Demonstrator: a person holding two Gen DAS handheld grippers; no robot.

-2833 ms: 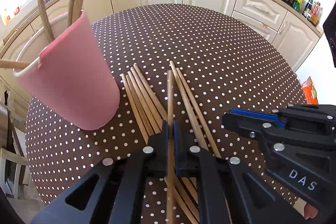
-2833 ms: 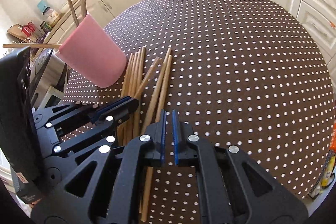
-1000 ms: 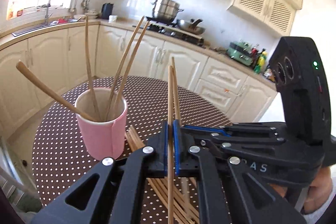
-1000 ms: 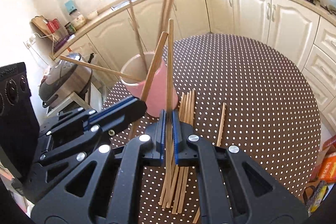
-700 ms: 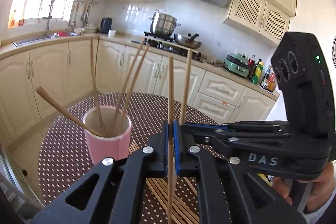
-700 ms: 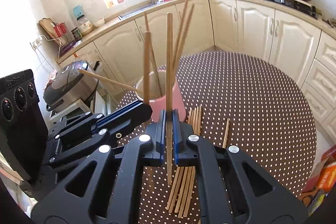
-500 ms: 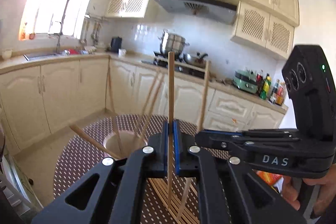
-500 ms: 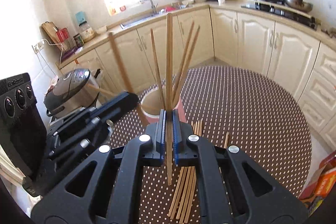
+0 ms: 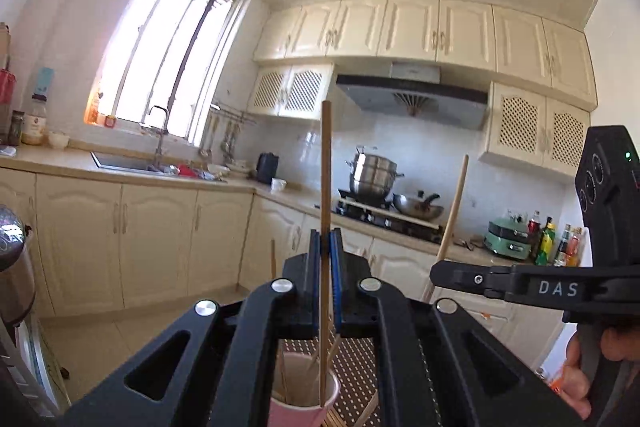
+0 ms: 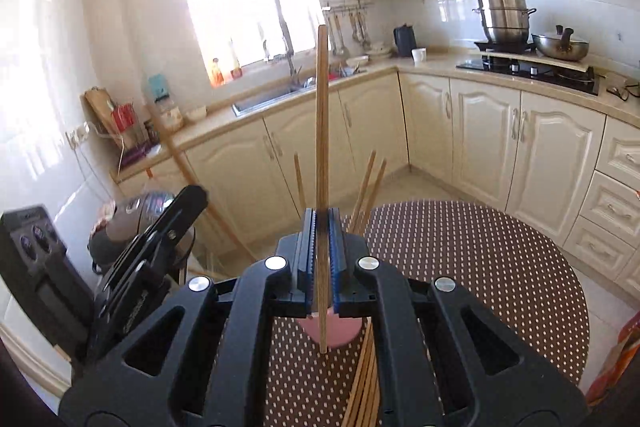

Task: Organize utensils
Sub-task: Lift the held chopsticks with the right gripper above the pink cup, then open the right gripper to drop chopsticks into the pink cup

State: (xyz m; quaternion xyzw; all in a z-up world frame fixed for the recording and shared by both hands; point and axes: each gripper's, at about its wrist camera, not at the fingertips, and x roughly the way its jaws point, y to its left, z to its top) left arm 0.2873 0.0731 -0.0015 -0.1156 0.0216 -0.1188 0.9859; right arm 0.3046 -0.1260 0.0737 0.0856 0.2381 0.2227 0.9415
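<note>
My left gripper (image 9: 325, 259) is shut on a wooden chopstick (image 9: 326, 183) held upright; its lower tip hangs at the mouth of the pink cup (image 9: 302, 405), which holds several chopsticks. My right gripper (image 10: 321, 247) is shut on another upright chopstick (image 10: 322, 123), its lower end in front of the pink cup (image 10: 344, 333). The right gripper (image 9: 520, 279) shows at the right of the left wrist view, its chopstick (image 9: 454, 211) rising beside it. The left gripper (image 10: 160, 239) shows at the left of the right wrist view. Loose chopsticks (image 10: 366, 383) lie on the table.
The round table has a brown white-dotted cloth (image 10: 480, 267). Cream kitchen cabinets (image 10: 480, 139) and a counter with a sink (image 9: 132, 167) and stove pots (image 9: 374, 179) run around the room. A rice cooker (image 10: 132, 223) stands at the left.
Both grippers have tilted up and lifted their chopsticks from the table to upright. The left chopstick's tip has come down over the cup mouth.
</note>
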